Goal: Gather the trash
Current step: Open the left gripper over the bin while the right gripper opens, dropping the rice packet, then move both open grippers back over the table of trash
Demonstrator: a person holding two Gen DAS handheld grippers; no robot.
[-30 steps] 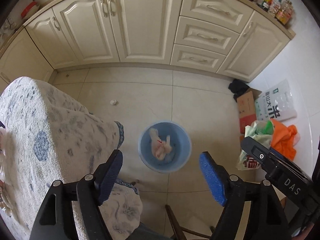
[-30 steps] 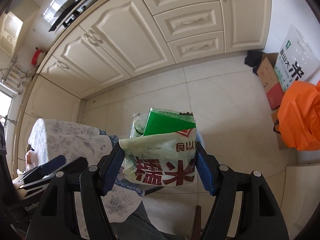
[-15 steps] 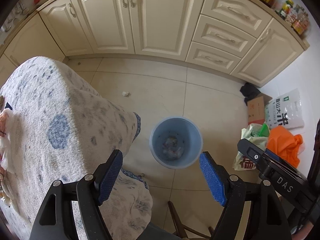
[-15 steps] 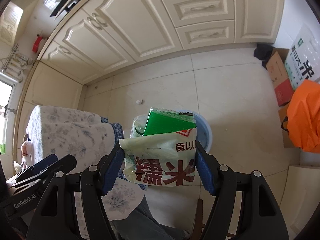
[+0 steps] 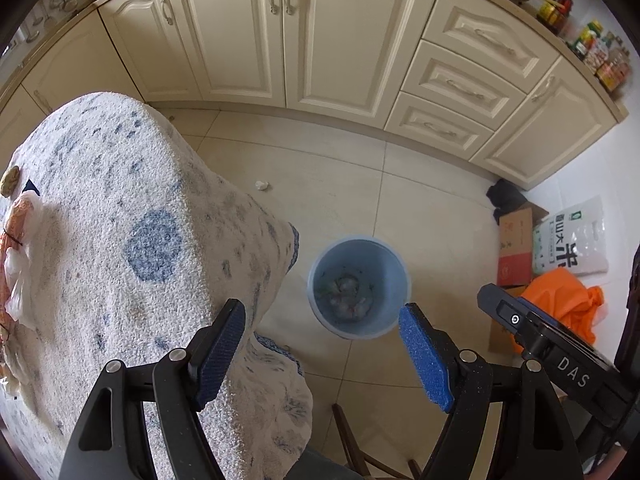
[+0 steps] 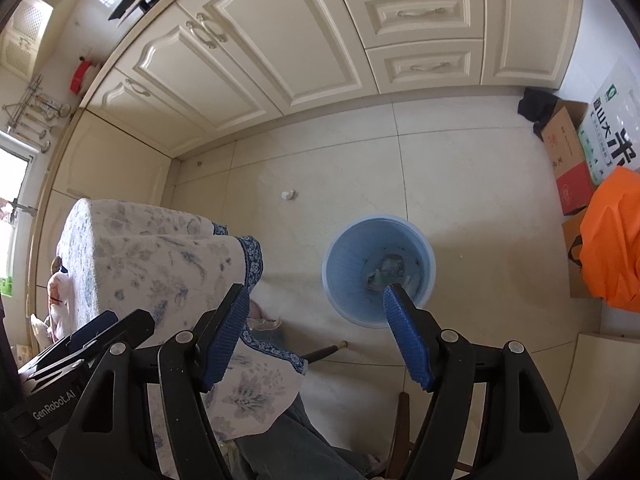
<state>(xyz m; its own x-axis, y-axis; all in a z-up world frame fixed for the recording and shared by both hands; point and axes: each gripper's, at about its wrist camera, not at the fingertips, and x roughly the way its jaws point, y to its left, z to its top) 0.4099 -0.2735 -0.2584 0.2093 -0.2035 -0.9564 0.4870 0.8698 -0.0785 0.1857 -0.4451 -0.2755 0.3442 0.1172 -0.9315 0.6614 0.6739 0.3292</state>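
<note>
A blue trash bin [image 5: 359,286] stands on the tiled floor with crumpled trash at its bottom; it also shows in the right wrist view [image 6: 379,270]. My left gripper [image 5: 322,354] is open and empty, high above the bin beside the table edge. My right gripper [image 6: 316,338] is open and empty above the bin's near left side. A small white scrap [image 5: 261,185] lies on the floor, also seen in the right wrist view [image 6: 287,195]. Pinkish and white wrappers [image 5: 18,236] lie on the table at the far left.
A table with a blue-patterned white cloth [image 5: 132,240] fills the left. Cream cabinets [image 5: 288,40] line the far wall. A cardboard box [image 5: 516,244], a white rice bag [image 5: 576,240] and an orange bag [image 5: 564,300] sit at the right. A chair leg [image 6: 324,353] is below.
My right gripper has opened and the printed bag with the green packet is gone from it. The left gripper rose and shifted over the table; the bin looks smaller.
</note>
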